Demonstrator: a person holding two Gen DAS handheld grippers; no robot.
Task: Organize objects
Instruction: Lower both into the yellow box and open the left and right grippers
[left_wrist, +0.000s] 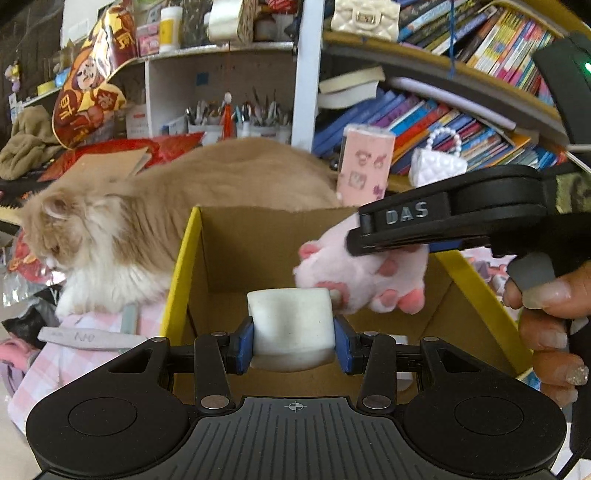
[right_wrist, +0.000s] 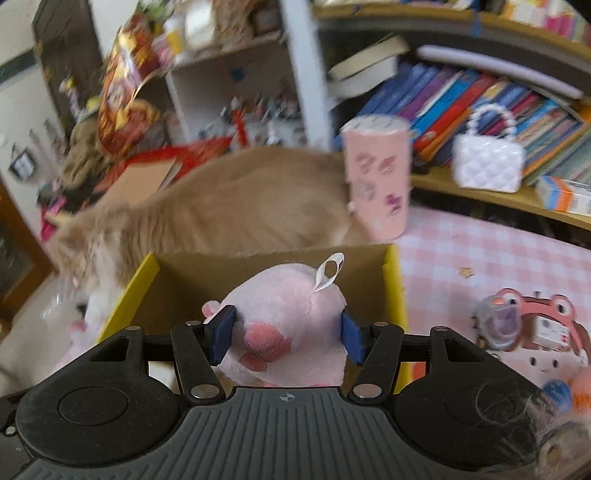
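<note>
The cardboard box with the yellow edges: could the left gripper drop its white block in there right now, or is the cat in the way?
Probably yes. The left gripper, shut on the white block, sits over the open cardboard box. The cat lies behind it; only the pink plush paw crowds the right.

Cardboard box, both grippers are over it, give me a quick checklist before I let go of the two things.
1. Left gripper jaws shut on white block: ok.
2. Right gripper holds pink plush paw: ok.
3. Both items above the open cardboard box: ok.
4. Box floor free beneath them: cannot tell.
5. Cat clear of the box: not ok, it lies against the far wall.
</note>
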